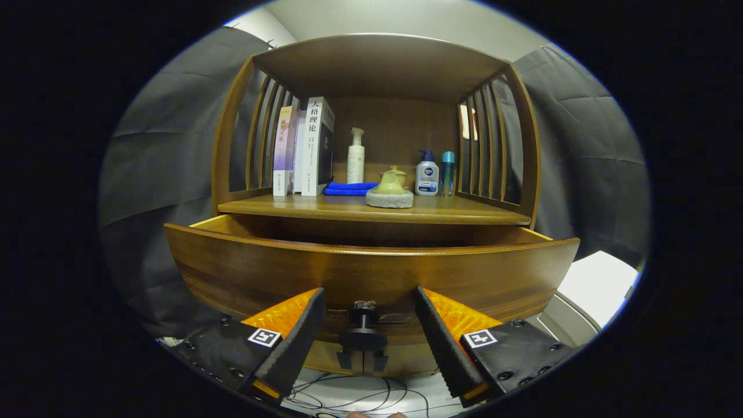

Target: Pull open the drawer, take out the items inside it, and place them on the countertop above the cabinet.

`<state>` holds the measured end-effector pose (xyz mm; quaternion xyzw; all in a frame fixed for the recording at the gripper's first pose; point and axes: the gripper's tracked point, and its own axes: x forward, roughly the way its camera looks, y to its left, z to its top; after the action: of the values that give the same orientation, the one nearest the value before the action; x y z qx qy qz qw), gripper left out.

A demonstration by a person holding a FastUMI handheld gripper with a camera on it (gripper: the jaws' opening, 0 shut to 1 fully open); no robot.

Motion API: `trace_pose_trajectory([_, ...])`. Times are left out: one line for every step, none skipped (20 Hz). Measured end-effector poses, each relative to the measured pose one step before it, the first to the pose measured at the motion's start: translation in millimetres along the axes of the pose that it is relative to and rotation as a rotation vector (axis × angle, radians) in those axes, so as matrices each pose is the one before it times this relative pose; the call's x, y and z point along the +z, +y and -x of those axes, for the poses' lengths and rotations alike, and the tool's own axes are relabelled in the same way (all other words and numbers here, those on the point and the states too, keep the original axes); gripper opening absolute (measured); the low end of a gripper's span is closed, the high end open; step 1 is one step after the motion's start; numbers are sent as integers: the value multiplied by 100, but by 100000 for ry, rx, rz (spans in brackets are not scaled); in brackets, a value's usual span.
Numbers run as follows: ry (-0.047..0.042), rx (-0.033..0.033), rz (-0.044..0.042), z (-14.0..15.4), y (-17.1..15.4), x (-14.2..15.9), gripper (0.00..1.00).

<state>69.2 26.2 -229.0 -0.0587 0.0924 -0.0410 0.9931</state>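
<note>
- In front of the brown wooden cabinet [371, 116], the wide curved wooden drawer [371, 273] stands pulled out, its front board close to the camera and a dark gap showing between that board and the countertop [371, 210] above.
- What lies inside the drawer cannot be seen, as the front board hides it from this low angle.
- On the countertop stand upright books [305, 148], a white pump bottle [356, 157], a folded blue cloth [348, 188], a small yellow-green teapot on a grey round pad [389, 190], a white bottle with a blue cap [426, 173] and a slim teal bottle [447, 173]. They sit back and to the sides, so bare wood remains along the front edge for setting things down.
- The gripper [369, 305] is spread wide, its fingers [302, 331] flanking the small dark round drawer knob [363, 325] without touching it; nothing is held.
- Judging by this, the pull looks finished, and the tool must next rise above the front board to reach in.
</note>
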Motion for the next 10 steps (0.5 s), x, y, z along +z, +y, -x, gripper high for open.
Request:
trace_pose_trajectory([191,-373,194,-722,48,105,98])
trace_pose_trajectory([51,-216,203,-660,120,234,98])
trace_pose_trajectory([368,-25,-317,-686,34,140,98])
trace_pose_trajectory([385,-50,-570,-752,45,144,98])
trace_pose_trajectory([313,2,-307,-470,42,133,98])
trace_pose_trajectory([-38,-64,-65,-681,9,229,98])
trace_pose_trajectory([240,-89,81,-609,30,107,98])
trace_pose_trajectory([-156,-125,-40,-627,-10,173,98])
trace_pose_trajectory([66,-136,-80,-554,24,89,98])
trace_pose_trajectory([-16,-226,-11,-560,27,148,98])
